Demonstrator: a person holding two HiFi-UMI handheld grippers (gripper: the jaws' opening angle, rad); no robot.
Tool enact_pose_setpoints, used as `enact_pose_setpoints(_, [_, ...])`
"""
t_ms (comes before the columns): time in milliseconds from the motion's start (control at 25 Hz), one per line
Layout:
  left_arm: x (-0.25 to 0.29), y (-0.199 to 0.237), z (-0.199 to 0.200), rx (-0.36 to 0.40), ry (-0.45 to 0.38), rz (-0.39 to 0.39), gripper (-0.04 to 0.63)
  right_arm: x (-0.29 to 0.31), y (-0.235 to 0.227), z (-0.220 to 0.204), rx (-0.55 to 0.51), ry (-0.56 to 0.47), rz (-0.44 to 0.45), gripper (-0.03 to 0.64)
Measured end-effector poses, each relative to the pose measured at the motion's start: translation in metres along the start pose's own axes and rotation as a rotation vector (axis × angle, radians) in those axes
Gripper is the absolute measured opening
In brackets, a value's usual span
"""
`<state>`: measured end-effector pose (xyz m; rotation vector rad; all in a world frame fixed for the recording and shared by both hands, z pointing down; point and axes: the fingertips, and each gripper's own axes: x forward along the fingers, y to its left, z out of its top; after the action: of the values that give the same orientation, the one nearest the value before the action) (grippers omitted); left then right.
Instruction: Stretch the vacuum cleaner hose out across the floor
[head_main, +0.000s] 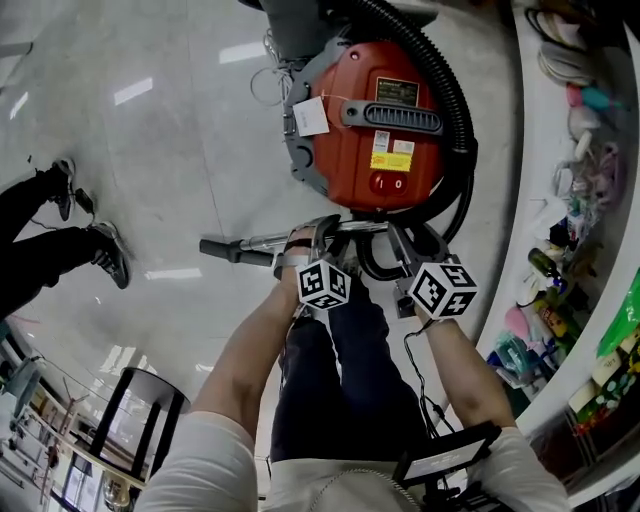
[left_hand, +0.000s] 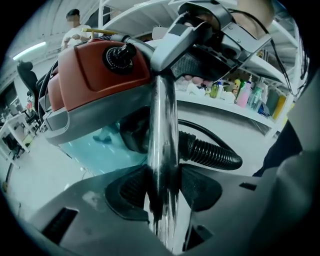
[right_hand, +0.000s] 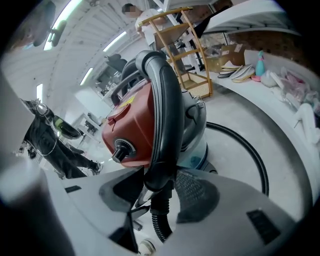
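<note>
- Fingers (left_hand: 132, 189) of the left gripper (left_hand: 162, 192), left gripper view: spread, straddling the chrome wand (left_hand: 161, 120), not visibly clamping it; ribbed hose (left_hand: 210, 152) just behind.
- Right gripper view: right gripper (right_hand: 159, 197) likewise spread, around the hose's rigid handle bend (right_hand: 162, 115).
- Head view: hose looped round the red vacuum cleaner (head_main: 370, 130) on the floor; probably light, springy and slippery; best grasped at its stiff ends; canister shut, contents unseen.

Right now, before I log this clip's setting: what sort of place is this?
Probably an indoor lab or mock shop: a glossy floor, a curved white shelf crowded with household bottles, and a bamboo rack behind.
</note>
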<state>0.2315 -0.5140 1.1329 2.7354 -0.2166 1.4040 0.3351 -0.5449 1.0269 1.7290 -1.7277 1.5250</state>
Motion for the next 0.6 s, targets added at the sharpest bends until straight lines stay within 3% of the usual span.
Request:
enact_pose_setpoints(320, [-0.021, -0.003, 0.001, -0.005, -0.011, -0.019, 0.163, -0.023, 0.023, -0.001, 0.024, -0.003, 0.021, 0.162])
enact_pose_setpoints(600, [-0.065, -0.002, 0.005, -0.034, -0.013, -0.008, 0.163, -0.056, 0.077, 0.005, -0.063, 0.003, 0.075, 0.149])
